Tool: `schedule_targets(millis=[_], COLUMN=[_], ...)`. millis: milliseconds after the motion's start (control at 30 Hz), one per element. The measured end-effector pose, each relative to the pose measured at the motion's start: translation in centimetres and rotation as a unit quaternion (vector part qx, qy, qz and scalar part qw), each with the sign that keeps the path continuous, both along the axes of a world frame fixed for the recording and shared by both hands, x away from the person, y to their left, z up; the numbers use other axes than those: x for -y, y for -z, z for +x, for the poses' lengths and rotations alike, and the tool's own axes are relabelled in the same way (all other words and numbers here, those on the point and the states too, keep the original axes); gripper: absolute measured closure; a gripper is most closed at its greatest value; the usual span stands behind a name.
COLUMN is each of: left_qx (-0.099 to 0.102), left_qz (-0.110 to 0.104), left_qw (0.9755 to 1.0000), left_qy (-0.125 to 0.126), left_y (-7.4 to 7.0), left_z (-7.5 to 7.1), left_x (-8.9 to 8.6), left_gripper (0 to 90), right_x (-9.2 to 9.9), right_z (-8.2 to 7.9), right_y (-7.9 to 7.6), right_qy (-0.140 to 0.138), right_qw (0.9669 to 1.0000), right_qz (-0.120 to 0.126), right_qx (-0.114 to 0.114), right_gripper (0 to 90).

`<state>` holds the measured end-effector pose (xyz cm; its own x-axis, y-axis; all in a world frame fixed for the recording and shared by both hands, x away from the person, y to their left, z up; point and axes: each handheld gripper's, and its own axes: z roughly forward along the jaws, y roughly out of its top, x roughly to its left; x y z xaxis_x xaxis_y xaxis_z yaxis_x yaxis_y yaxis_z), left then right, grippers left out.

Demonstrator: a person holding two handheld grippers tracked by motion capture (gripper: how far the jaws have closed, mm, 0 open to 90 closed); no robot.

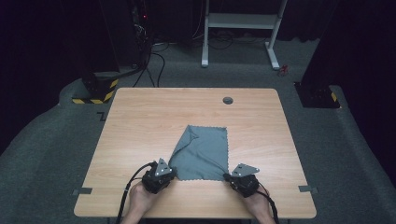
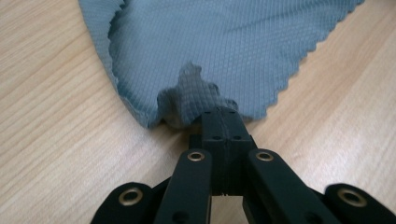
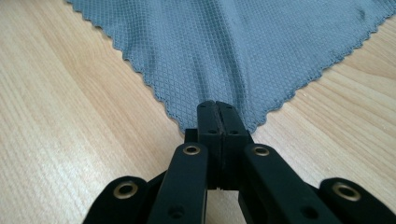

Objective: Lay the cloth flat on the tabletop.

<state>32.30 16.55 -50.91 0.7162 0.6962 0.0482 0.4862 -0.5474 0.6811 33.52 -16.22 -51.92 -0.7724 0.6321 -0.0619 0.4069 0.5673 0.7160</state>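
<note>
Progress: you have both near corners of the grey cloth (image 1: 201, 151) pinched; judging by its rumpled left side, spreading or folding is not yet done.
Left gripper (image 2: 223, 116): clamped on a bunched corner.
Right gripper (image 3: 217, 112): clamped on a flat corner.
Cloth: lies on the wooden table (image 1: 140, 121) (near edge), fanning away from both grippers.

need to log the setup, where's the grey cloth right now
In the high view the grey cloth lies on the near half of the wooden table, slightly right of centre, its near corners pinched by the left hand-held gripper and the right hand-held gripper.
</note>
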Motion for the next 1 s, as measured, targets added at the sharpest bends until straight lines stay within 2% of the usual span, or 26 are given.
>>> schedule_targets(millis=[100,200,233,300,333,367,433,500,600,667,933,1000], left_qx=[-0.002,0.018,0.024,0.033,0.043,0.045,0.047,0.041,0.019,0.016,-0.002,-0.012], left_qz=[-0.004,-0.033,-0.046,-0.063,-0.06,-0.059,-0.058,-0.055,-0.042,-0.031,-0.014,-0.008], left_qw=[1.0,0.9993,0.9986,0.9973,0.9968,0.9965,0.9963,0.9968,0.9988,0.9994,0.9999,0.9998], left_qy=[0.002,-0.002,-0.01,-0.021,-0.03,-0.037,-0.042,-0.041,-0.013,-0.002,0.006,0.012], left_y=[-0.1,-0.8,-1.1,-1.5,-1.7,-1.7,-1.6,-1.3,-1.0,-0.9,-0.8,-0.6], left_z=[-0.6,-1.5,-1.6,-1.4,-1.2,-0.9,-0.3,0.2,0.5,0.1,-1.2,-1.5], left_x=[-0.5,-1.0,-1.1,-1.1,-0.9,-0.6,-0.2,0.3,0.7,0.5,-1.1,-1.2], left_gripper=[90.0,88.8,80.2,69.0,64.2,58.0,52.8,54.1,75.1,89.5,90.0,90.0], right_x=[0.2,0.4,0.4,0.5,0.5,0.5,0.4,0.5,0.6,0.6,1.0,1.2], right_z=[-0.4,-0.9,-1.1,-1.1,-1.0,-1.0,-1.0,-1.0,-1.0,-1.0,-1.6,-1.9], right_y=[-0.1,-0.2,-0.2,-0.2,-0.2,-0.1,0.0,0.1,0.0,0.0,-0.4,-0.4], right_qy=[-0.004,-0.006,-0.006,-0.006,-0.005,-0.003,-0.001,-0.002,-0.005,-0.007,-0.01,-0.011], right_qw=[1.0,1.0,1.0,1.0,1.0,1.0,1.0,1.0,1.0,1.0,1.0,0.9999], right_qz=[0.002,-0.002,-0.003,-0.003,-0.002,-0.003,-0.003,0.001,0.001,0.0,0.002,-0.003], right_qx=[-0.002,-0.001,0.002,0.004,0.004,0.004,0.004,0.004,0.001,0.001,0.001,0.003], right_gripper=[90.0,89.8,89.7,89.6,89.6,89.5,89.4,89.4,89.5,89.6,89.8,89.8])
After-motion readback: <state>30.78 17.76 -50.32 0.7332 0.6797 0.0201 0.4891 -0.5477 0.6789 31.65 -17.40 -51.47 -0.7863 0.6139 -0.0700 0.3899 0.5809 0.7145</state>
